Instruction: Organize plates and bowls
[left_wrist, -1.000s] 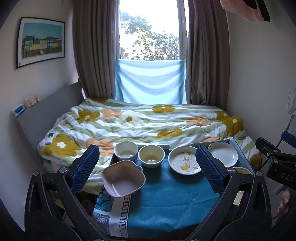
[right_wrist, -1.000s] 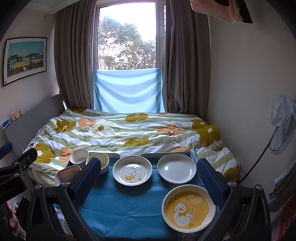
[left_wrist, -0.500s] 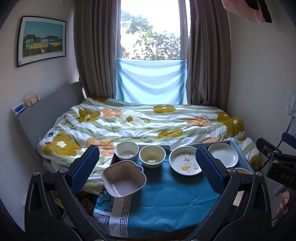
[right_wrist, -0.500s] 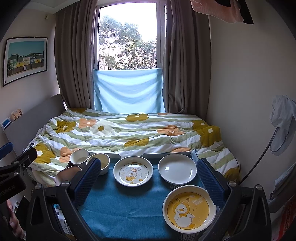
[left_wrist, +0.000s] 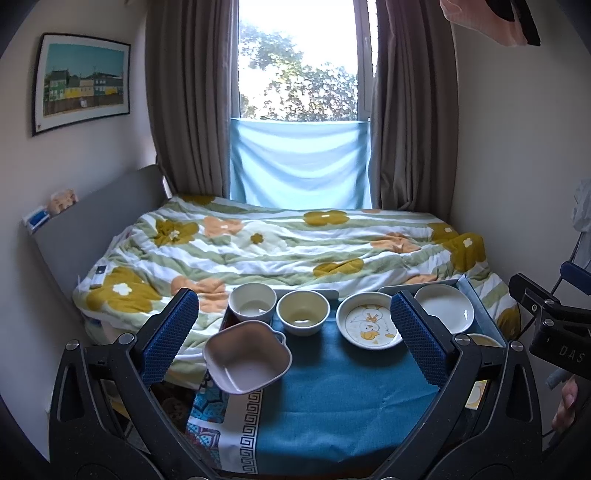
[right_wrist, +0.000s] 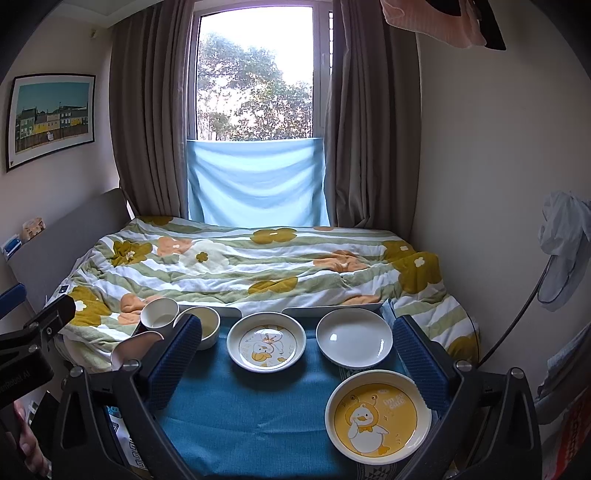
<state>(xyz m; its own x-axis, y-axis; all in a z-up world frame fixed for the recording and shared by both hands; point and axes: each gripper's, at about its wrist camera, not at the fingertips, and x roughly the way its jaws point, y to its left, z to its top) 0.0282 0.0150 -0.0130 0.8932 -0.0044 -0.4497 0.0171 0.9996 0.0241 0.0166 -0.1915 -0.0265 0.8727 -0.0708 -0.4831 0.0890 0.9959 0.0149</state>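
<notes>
Your left gripper (left_wrist: 293, 332) and right gripper (right_wrist: 295, 354) both gape wide, holding nothing. On the blue cloth (left_wrist: 332, 398), the square bowl (left_wrist: 245, 362) lies between your left fingers, near the left pad; the yellow duck plate (right_wrist: 378, 415) sits by your right pad

Both grippers (left_wrist: 295, 334) (right_wrist: 297, 354) have black frames, silver screws, blue textured pads (left_wrist: 170, 334); white lettering looks like "DAS".
</notes>
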